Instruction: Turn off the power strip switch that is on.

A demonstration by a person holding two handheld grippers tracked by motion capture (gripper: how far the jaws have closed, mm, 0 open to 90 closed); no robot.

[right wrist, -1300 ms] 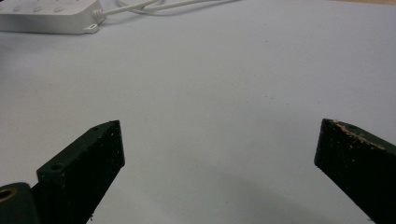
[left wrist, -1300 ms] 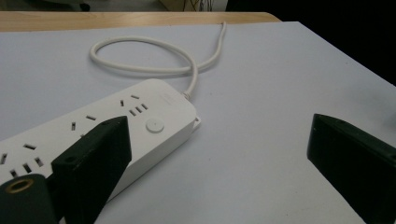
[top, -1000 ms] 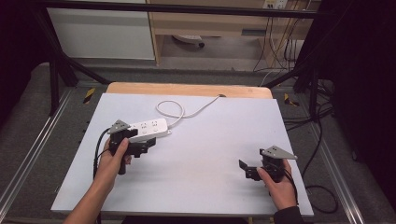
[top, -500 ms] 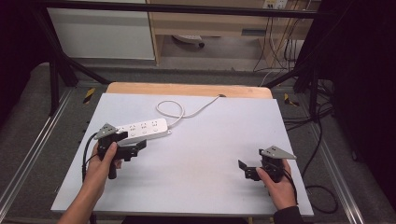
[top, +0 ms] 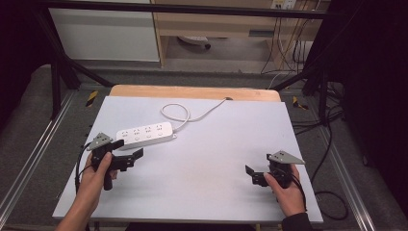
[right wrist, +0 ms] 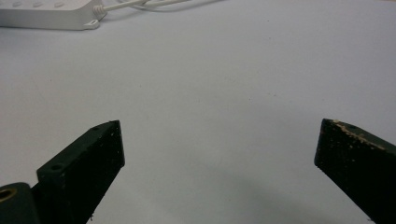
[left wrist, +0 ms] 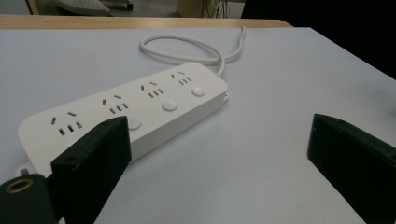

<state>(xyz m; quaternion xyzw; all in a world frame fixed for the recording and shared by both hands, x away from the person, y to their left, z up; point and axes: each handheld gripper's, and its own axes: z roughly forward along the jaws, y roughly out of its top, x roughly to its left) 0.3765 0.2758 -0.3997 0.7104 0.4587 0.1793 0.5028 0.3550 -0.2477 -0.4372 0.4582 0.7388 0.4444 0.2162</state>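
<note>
Since a moment ago we see the left gripper (top: 129,155) pulled back from the white power strip (top: 144,134), which lies just beyond it on the table (top: 216,159); its fingers are apart, seemingly touching nothing. Right gripper (top: 252,174) fingers gape too.

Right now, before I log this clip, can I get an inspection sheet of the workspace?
Surface: pale grey table, bare across the middle, wooden edge at the back.
Job's things: white power strip lying flat, sockets up, nothing plugged in.
Clutter: nothing seen.
Grippers: left tongs open, beside the strip's near end, apart from it; right tongs open, empty, low over bare table.
Cables: strip's cord loops once, runs off the back edge.
Surroundings: dark frame, floor cables at right.
</note>
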